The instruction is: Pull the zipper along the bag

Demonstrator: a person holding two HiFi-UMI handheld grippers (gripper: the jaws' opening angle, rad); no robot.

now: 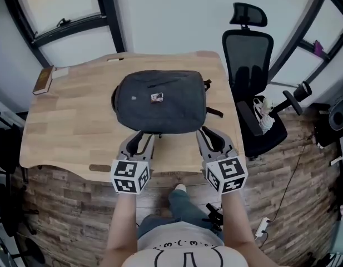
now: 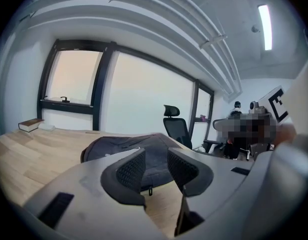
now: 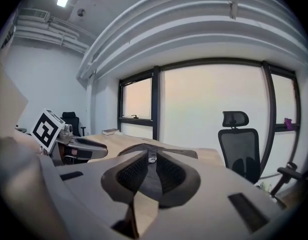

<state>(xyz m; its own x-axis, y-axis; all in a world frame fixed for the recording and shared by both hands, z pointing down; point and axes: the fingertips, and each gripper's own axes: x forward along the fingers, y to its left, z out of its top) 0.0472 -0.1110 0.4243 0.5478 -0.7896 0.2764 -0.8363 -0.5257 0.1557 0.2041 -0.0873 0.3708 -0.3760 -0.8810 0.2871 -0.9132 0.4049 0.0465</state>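
A dark grey bag (image 1: 160, 102) lies flat in the middle of the wooden table (image 1: 65, 127), with a small label on its top. Both grippers hover at its near edge without touching it. My left gripper (image 1: 140, 138) stands open in front of the bag's front left side. In the left gripper view the bag (image 2: 119, 149) shows through the gap of that gripper (image 2: 156, 159), and a small zipper pull (image 2: 150, 189) hangs from its front edge. My right gripper (image 1: 209, 136) is at the front right corner. Its jaws (image 3: 151, 160) stand a narrow way apart with nothing between them.
A book (image 1: 43, 80) lies at the table's far left corner. A black office chair (image 1: 249, 54) stands just right of the table, with a white object (image 1: 264, 113) on its seat. Dark window frames run behind the table. The table's front edge is right under the grippers.
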